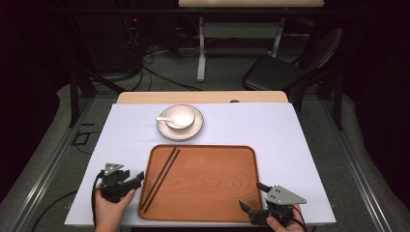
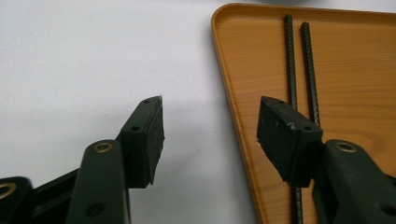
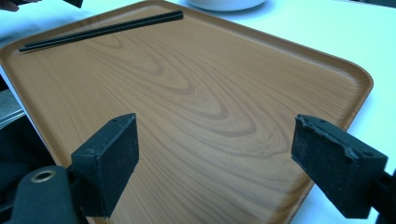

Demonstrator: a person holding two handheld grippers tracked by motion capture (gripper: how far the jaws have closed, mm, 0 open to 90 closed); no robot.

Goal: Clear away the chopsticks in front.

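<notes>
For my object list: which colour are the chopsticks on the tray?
The chopsticks are black; the left gripper view shows this best.

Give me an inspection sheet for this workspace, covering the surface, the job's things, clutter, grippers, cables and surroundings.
Surface: table under a pale sheet, wooden edge bare at the far side.
Job's things: wooden tray near the front edge; two black chopsticks lie side by side on its left part; white bowl with a white spoon in it sits on a plate beyond the tray.
Clutter: nothing seen.
Grippers: left gripper open, beside the tray's left edge; right gripper open, over the tray's near right corner. Both empty.
Cables: one trails from the left gripper; several on the floor behind.
Surroundings: black chair, second table's legs, dark room.
</notes>
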